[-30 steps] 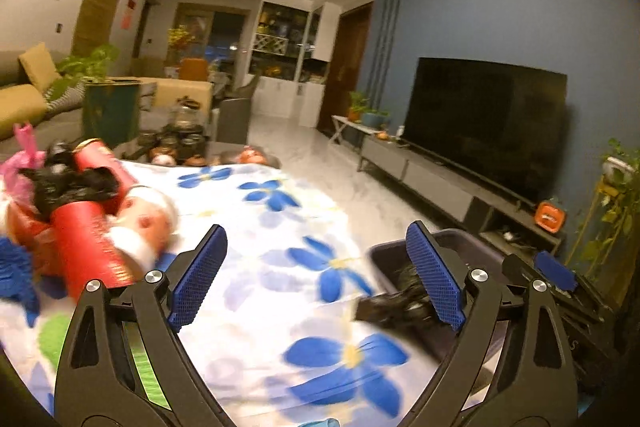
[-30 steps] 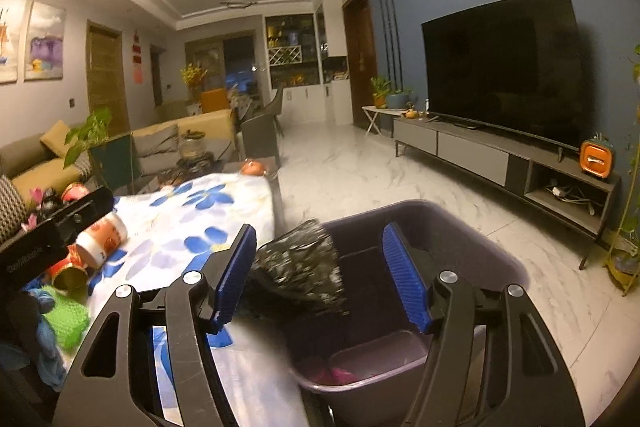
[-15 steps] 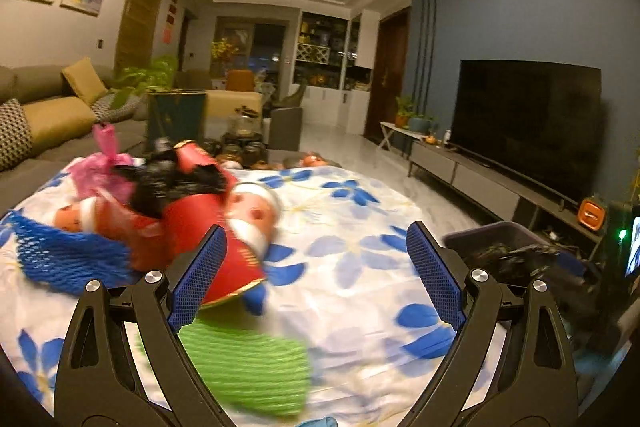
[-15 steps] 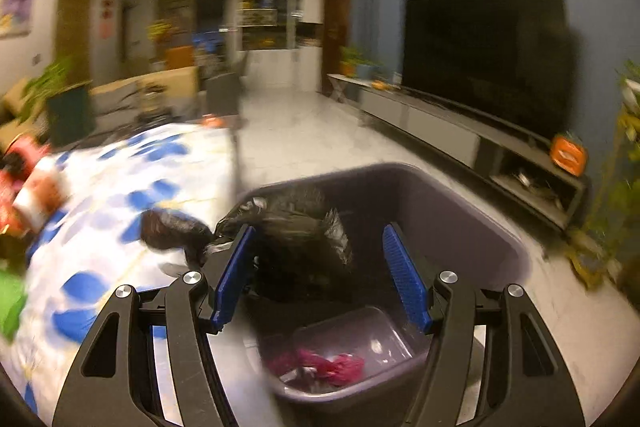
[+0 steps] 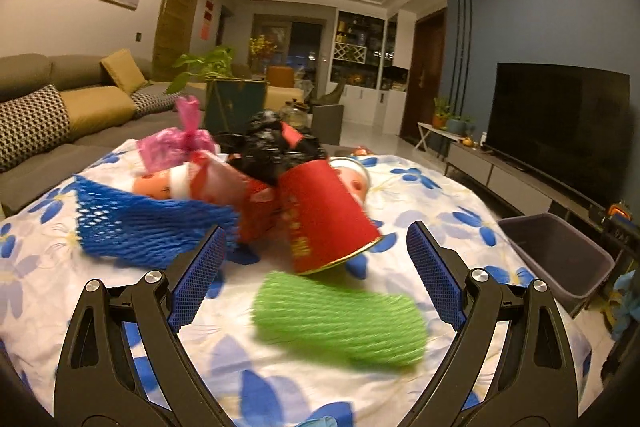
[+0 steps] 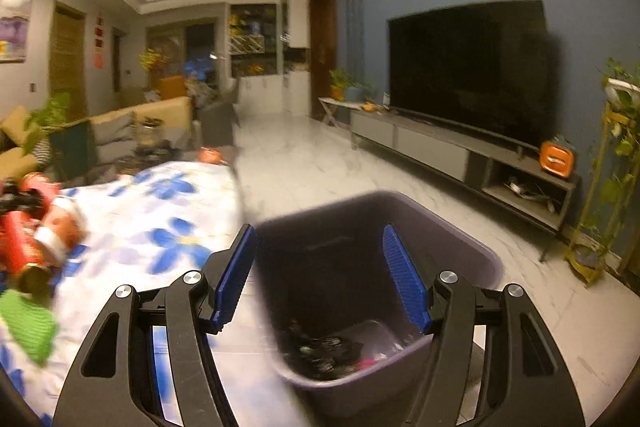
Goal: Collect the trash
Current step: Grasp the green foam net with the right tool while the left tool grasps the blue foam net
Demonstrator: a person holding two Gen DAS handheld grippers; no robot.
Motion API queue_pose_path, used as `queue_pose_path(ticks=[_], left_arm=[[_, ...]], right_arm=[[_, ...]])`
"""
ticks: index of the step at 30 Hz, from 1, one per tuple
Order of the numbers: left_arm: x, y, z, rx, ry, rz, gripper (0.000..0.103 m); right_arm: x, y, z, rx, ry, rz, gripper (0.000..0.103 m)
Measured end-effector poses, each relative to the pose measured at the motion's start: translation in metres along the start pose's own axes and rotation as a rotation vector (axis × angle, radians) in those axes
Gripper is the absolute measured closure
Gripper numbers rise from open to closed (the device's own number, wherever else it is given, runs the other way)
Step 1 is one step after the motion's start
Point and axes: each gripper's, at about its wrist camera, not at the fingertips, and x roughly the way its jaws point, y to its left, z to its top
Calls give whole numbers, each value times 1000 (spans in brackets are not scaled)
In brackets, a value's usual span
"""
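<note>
On the flowered tablecloth ahead of my empty, spread-apart left gripper lie the stiff, light red can and nearer soft green foam net, best pinched mid-body; my right gripper hangs apart and empty over the bin.

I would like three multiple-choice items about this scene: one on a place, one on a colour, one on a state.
1. Where is the purple bin?
A. on the sofa
B. on the floor beside the table
C. on the TV stand

2. What colour is the foam net nearest the left hand-held gripper?
A. green
B. white
C. orange

3. The right hand-held gripper is:
A. shut on a bag
B. shut on a can
C. open, empty

Answers: 1 B, it stands by the flowered tablecloth; 2 A, bright green; 3 C, nothing between its jaws.
</note>
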Motion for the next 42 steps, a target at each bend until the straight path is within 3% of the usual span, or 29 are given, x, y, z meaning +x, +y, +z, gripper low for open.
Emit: queue_pose_path(ticks=[4,10,17,23,35,40,42], left_arm=[[-10,23,0,-15,1,42,13],[-21,59,4,-54,-3,111,13],[-29,100,9,-49,-13,186,13],[-32,127,12,-53,-28,220,13],[-6,162,21,-110,7,204,13],[8,172,21,-131,44,182,13],[16,177,21,-141,82,163,17]], right_arm=[[-21,38,2,-32,-20,119,38],[-39,108,-15,-97,28,347,36],[-50,167,-43,-152,65,482,27],[-49,198,-63,-161,112,516,23],[-27,233,-86,-256,192,483,23],[-23,241,-95,-299,227,487,49],[-25,244,-96,-317,224,497,64]])
